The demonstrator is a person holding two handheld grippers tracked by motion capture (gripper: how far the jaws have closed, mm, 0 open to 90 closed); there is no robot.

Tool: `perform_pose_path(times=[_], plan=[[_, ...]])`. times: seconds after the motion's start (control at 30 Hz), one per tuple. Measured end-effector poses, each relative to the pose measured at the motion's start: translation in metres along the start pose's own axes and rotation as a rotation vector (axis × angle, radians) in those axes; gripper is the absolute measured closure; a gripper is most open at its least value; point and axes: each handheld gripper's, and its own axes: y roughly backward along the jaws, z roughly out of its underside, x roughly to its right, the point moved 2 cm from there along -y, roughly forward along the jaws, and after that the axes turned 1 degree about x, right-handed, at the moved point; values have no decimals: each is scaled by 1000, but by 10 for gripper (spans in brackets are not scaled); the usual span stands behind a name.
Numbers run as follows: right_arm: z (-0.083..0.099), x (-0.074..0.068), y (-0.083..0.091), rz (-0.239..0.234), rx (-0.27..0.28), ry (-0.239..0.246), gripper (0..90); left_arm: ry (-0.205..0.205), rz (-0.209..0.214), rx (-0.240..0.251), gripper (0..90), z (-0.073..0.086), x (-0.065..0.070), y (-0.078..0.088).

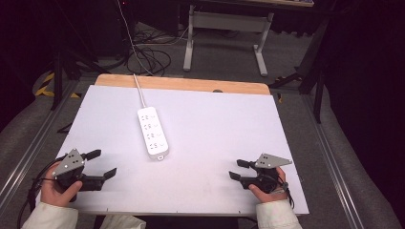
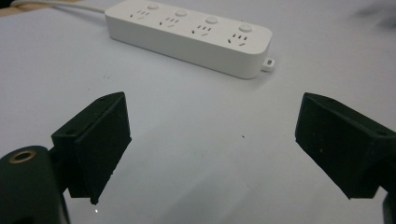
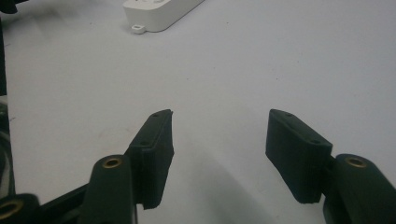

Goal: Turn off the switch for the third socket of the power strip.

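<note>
Clearly, start position: both grippers rest low near the front edge of the white board (image 1: pixel 215 191), and nothing is held.
Power strip: the white power strip (image 1: pixel 153 132) lies flat on the board toward its middle, a little left of centre, sockets up, with its white cable (image 1: pixel 139 90) running off the far edge.
Left gripper: the left gripper (image 1: pixel 104 163) sits at the near left corner, jaws wide apart with bare board between them; in the left gripper view the strip (image 2: pixel 189 37) lies ahead, well apart from the fingertips (image 2: pixel 100 149).
Right gripper: the right gripper (image 1: pixel 237 169) sits at the near right, jaws apart and empty; in the right gripper view the strip's tab end (image 3: pixel 159 14) shows far off at the top left.
Step in hand: seemingly the approach, before any contact with the strip.
Next move: likely a reach forward by the left gripper, the nearer one, with its jaws lined up across the strip's narrow width.
Care needed: the strip is smooth and may slide, and the cable may drag.
</note>
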Motion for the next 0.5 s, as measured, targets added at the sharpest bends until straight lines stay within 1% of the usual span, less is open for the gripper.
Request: perform_pose_path(times=[0.13, 0.17, 0.2, 0.23, 0.27, 0.4, 0.43, 0.5], plan=[[0, 0, 0, -2, 0, 0, 422, 51, -1, 1, 115, 6, 2, 0], [0, 0, 0, -2, 0, 0, 422, 54, -7, 2, 116, 6, 1, -1], [0, 0, -1, -2, 0, 0, 422, 65, -13, -1, 116, 5, 1, -1], [0, 0, -1, -2, -1, 0, 422, 79, -14, -16, 125, 4, 1, 0], [0, 0, -1, -2, -1, 0, 423, 103, -8, -27, 144, 3, 1, 0], [0, 0, -1, -2, -1, -1, 424, 111, -10, -26, 147, 2, 1, 0], [0, 0, -1, -2, -1, -1, 424, 113, -9, -19, 145, 3, 0, 0], [0, 1, -1, -1, -2, -2, 424, 107, -16, -17, 136, 3, 0, -1]])
